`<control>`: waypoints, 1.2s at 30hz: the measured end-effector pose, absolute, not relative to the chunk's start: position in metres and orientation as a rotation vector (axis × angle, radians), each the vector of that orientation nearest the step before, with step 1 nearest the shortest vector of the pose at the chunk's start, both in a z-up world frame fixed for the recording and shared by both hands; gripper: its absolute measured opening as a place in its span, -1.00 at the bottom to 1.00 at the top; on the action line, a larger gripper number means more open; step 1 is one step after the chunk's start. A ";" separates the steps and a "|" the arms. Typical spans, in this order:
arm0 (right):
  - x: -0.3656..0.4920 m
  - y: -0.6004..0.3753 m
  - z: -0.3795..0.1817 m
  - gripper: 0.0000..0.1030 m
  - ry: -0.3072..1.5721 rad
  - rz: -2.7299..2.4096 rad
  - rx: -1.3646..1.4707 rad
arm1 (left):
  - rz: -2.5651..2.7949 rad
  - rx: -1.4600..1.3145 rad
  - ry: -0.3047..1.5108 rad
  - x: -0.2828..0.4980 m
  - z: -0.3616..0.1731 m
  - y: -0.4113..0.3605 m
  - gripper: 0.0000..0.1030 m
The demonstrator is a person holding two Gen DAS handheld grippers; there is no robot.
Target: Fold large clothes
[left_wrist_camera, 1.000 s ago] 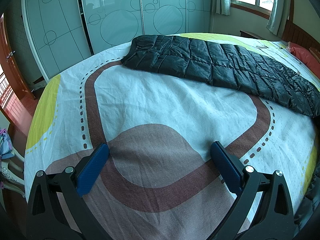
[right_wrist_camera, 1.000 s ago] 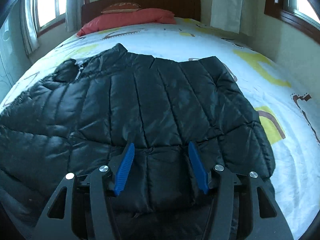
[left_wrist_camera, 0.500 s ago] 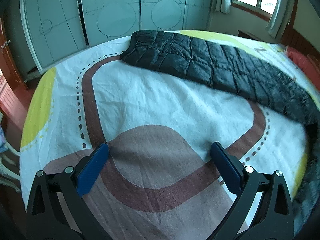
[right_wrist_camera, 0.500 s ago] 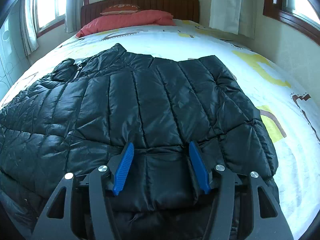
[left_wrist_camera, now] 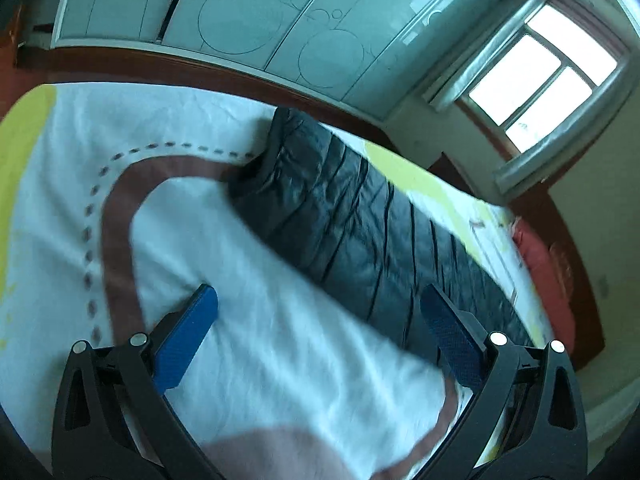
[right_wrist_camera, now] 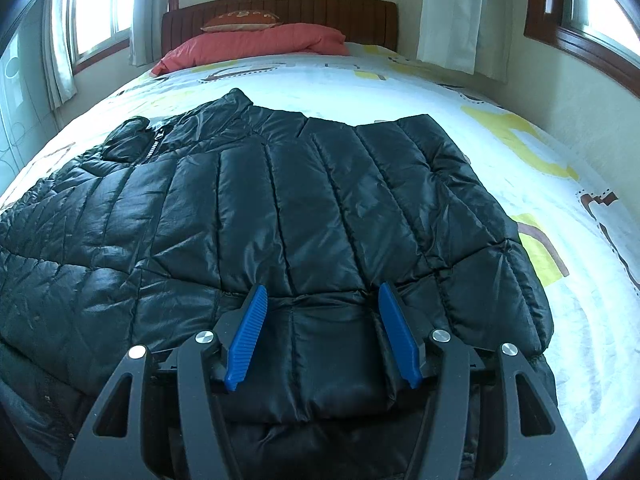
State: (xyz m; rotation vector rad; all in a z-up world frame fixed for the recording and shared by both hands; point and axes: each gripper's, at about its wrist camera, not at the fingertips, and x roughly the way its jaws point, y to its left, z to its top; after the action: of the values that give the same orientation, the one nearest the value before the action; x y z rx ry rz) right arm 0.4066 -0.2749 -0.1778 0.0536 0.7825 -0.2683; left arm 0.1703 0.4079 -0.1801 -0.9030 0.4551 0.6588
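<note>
The black puffer jacket (right_wrist_camera: 304, 216) lies spread flat on the bed (right_wrist_camera: 460, 92), collar toward the far headboard and hem toward the near edge. The right claw (right_wrist_camera: 320, 330) sits low over the near hem, its blue pads half spread with a puffed band of the hem bulging between them; whether the pads actually press on the fabric cannot be told from this view.

In the left wrist view the jacket (left_wrist_camera: 360, 232) shows as a long dark strip running from the middle far to the near right. It lies ahead and to the right of the left claw (left_wrist_camera: 316, 332), which stands wide open over bare printed sheet (left_wrist_camera: 280, 360) and holds nothing. Only the right finger overlaps the jacket's near edge in the picture. That view is tilted and blurred.

So the right hand is the nearer one, already at the hem; the left likely needs to travel rightward to reach the jacket's side or sleeve before a fold can begin.

The jacket is glossy, quilted in lengthwise channels, zipped near the collar, thick and springy-looking, likely to puff back once folded.
</note>
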 end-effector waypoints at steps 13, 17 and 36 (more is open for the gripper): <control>0.407 -0.275 -0.178 0.14 0.781 -0.269 0.049 | 0.516 -1.058 0.338 0.197 -0.192 0.440 -0.03; 0.407 -0.276 -0.178 0.14 0.781 -0.270 0.047 | 0.572 -0.994 0.362 0.211 -0.189 0.437 -0.11; 0.406 -0.273 -0.179 0.15 0.778 -0.272 0.048 | 0.356 -0.351 0.432 0.331 -0.091 0.256 -0.86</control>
State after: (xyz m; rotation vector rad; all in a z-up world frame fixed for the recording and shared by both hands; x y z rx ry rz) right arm 0.4062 -0.2734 -0.1789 0.0476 0.7785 -0.2717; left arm 0.3306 0.2556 -0.0914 -0.3513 0.4318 0.3564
